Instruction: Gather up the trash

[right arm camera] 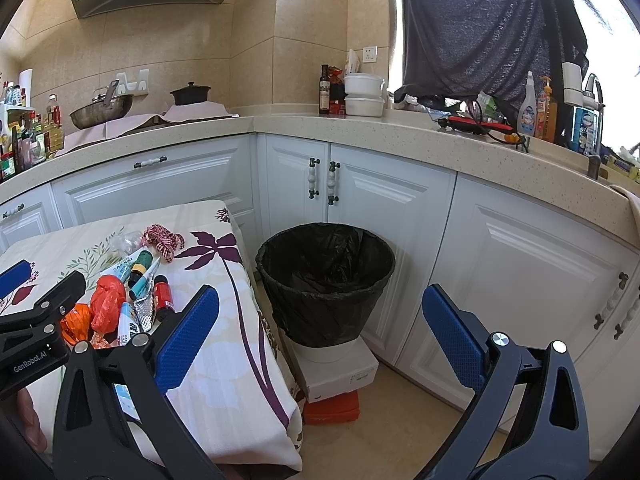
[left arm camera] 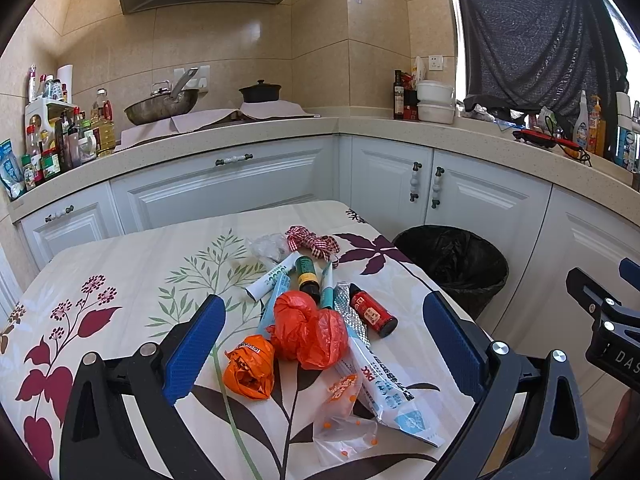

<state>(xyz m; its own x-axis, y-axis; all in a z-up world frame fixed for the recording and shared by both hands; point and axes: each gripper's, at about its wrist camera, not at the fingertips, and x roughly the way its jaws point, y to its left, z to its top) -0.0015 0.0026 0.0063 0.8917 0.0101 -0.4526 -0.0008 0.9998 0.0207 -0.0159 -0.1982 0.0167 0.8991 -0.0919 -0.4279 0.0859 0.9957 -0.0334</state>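
A pile of trash lies on the floral tablecloth (left arm camera: 120,272): a crumpled red-orange plastic bag (left arm camera: 308,332), an orange wrapper (left arm camera: 250,368), a red bottle (left arm camera: 372,310), a green bottle (left arm camera: 307,276), tubes, a white packet (left arm camera: 384,384) and a checked ribbon (left arm camera: 312,242). My left gripper (left arm camera: 324,336) is open, hovering over the pile with the red-orange bag between its fingers, not touching. My right gripper (right arm camera: 320,328) is open and empty, off the table's right edge, facing the black-lined trash bin (right arm camera: 326,280). The pile also shows in the right wrist view (right arm camera: 120,300).
The bin (left arm camera: 452,264) stands on a white box (right arm camera: 340,372) on the floor, right of the table. White cabinets (right arm camera: 360,200) and a cluttered counter (left arm camera: 280,128) run behind. The left gripper's body (right arm camera: 36,332) shows at the right view's left edge.
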